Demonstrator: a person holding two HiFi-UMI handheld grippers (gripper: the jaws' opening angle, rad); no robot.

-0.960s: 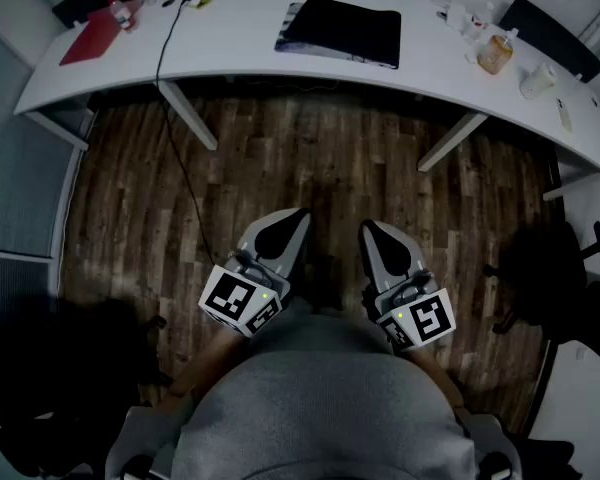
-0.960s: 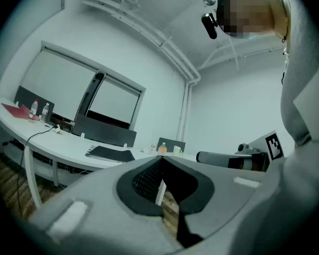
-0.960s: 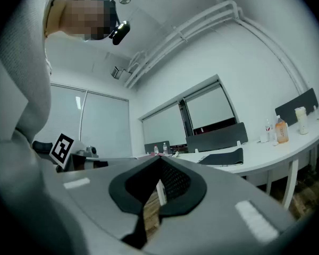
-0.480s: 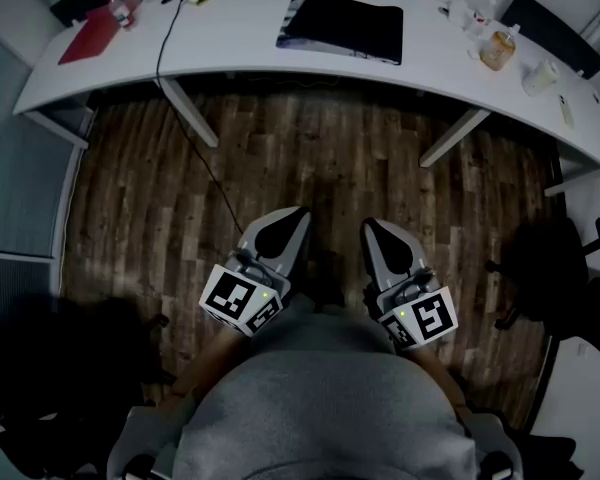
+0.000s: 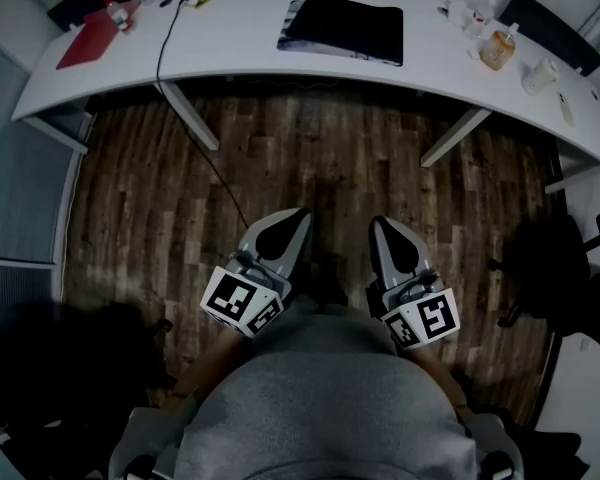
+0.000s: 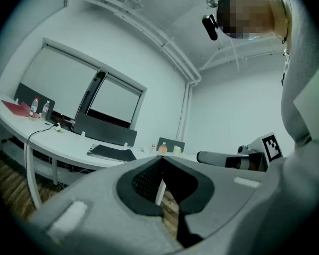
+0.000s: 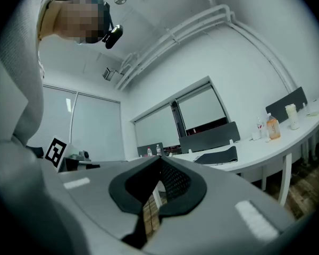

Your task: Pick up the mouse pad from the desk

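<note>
A black mouse pad (image 5: 345,26) lies flat on the long white desk (image 5: 240,53) at the top of the head view; it also shows far off as the mouse pad (image 6: 110,152) and the mouse pad (image 7: 217,156) in the two gripper views. My left gripper (image 5: 298,213) and right gripper (image 5: 376,222) are held close to the person's body over the wooden floor, well short of the desk. Both point level toward the desk, jaws shut with nothing between them.
A red folder (image 5: 91,36) and small bottles (image 5: 120,12) sit at the desk's left end, with a black cable (image 5: 165,63) hanging to the floor. A juice bottle (image 5: 496,51) and cups (image 5: 540,76) stand at the right. Desk legs (image 5: 190,116) and a dark chair (image 5: 555,268) border the wooden floor.
The right gripper has shifted very slightly to the right; the left gripper has kept still. Nothing on the desk has moved.
</note>
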